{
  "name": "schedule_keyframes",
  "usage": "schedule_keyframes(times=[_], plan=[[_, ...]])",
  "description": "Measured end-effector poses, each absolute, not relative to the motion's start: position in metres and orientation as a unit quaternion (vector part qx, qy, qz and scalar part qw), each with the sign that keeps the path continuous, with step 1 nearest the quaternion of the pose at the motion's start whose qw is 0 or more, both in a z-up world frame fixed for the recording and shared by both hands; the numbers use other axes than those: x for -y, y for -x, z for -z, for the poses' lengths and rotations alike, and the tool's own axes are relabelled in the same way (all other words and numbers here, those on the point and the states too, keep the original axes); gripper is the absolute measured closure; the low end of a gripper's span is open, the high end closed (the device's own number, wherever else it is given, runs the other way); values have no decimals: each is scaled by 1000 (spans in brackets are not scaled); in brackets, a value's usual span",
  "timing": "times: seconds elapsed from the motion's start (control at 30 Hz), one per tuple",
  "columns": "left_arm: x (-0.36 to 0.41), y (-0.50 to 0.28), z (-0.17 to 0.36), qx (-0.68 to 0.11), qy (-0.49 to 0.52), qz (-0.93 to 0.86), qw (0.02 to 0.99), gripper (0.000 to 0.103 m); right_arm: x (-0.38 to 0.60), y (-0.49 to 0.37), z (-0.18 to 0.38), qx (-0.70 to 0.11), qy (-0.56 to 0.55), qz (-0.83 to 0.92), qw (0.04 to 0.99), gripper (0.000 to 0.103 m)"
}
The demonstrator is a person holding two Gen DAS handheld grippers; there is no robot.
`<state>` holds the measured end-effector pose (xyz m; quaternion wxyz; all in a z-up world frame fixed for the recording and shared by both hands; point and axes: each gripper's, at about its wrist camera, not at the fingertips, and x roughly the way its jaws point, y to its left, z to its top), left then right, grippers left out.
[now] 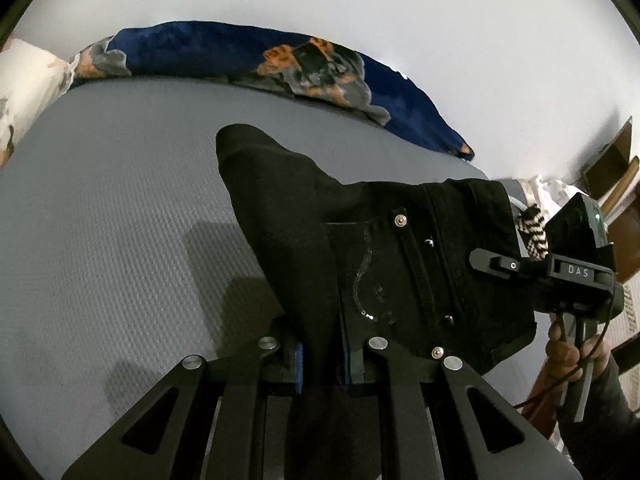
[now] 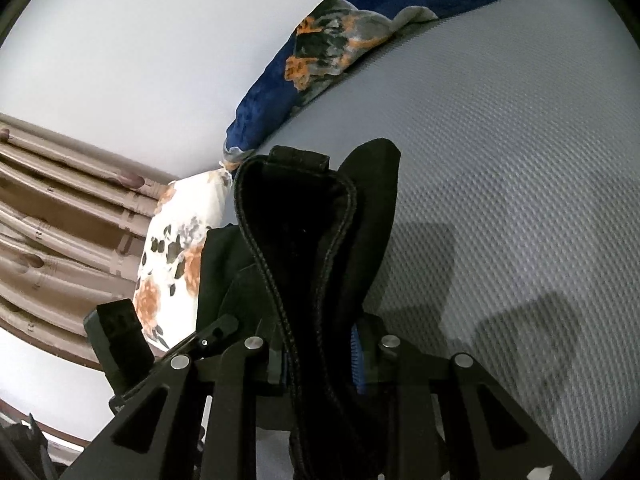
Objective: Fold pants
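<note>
- The left gripper (image 1: 324,360) is sitting nearest the lens, its two fingers drawn nearly together and pinching a fold of the black pants (image 1: 360,248) between the blue pads (image 1: 299,364).
- The right gripper (image 2: 320,356) is likewise squeezing close on the pants' stitched waistband (image 2: 296,240), a blue pad (image 2: 355,354) showing beside the cloth.
- The pants are hanging lifted between both grippers above the grey mattress (image 1: 120,200), the riveted pocket area facing the left wrist camera.
- The right gripper's body (image 1: 576,276) is showing at the far edge of the pants, with the person's hand (image 1: 576,352) gripping its handle.
- A blue patterned blanket (image 1: 248,56) is lying along the mattress's far edge against the white wall (image 1: 440,20).
- A white floral pillow (image 2: 176,248) is resting just beside the pants, near brown curtains (image 2: 60,208).
</note>
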<state>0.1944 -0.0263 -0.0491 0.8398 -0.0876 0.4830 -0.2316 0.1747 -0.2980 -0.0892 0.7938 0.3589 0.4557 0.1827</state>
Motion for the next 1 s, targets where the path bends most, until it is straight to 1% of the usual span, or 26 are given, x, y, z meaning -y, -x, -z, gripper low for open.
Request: schedule_keyframes(times=[0.23,0.4,1.0], plan=[[21,-236,45,-475,81,218,849,90,295,-222,83,-457,-347,-194,796,81],[19,-263,52,-475,73,210,851,90,295,-249,87,-461,-349,-193,793,81],[13,-330,82,-489,81,194,847,90,293,-309,103,-480,-354,-175,783,81]])
